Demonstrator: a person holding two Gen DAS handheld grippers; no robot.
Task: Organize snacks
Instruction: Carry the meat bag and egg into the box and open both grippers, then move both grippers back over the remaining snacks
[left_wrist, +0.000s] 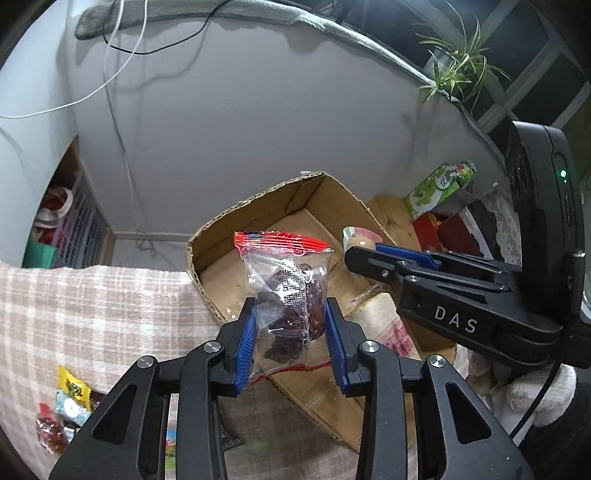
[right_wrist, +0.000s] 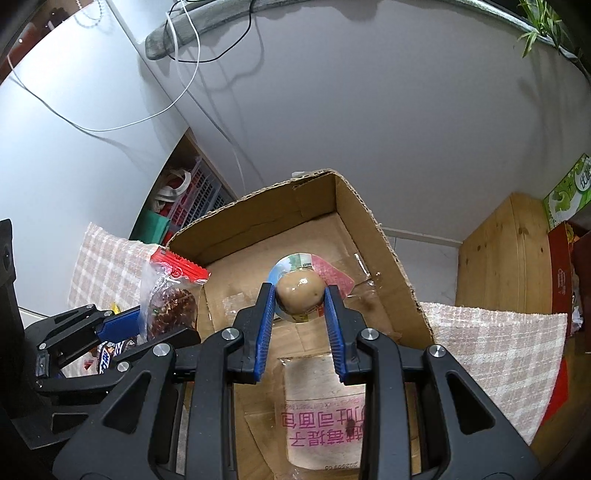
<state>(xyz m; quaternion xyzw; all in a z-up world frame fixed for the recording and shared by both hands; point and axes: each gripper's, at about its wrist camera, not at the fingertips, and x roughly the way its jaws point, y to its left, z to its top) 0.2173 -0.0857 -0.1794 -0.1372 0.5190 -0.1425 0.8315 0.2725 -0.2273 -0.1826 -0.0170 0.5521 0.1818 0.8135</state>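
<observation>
Below both jaws, the cardboard box (right_wrist: 369, 236) held only one bread packet (right_wrist: 325, 413), while the left gripper (left_wrist: 290, 325) clamped a red-topped packet (left_wrist: 284, 291), the right gripper (right_wrist: 300, 306) clamped a wrapped egg (right_wrist: 300, 291), and loose snacks (left_wrist: 62, 413) waited behind.

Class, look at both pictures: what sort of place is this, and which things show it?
Probably a lived-in room at home: a checked cloth over the surface, a potted plant on a ledge by a window, and a cardboard box for snacks.

A home room: beside the cardboard box (right_wrist: 295, 236) are a checked cloth (left_wrist: 92, 306), a potted plant (left_wrist: 454, 62) and wooden furniture (right_wrist: 498, 254).
</observation>
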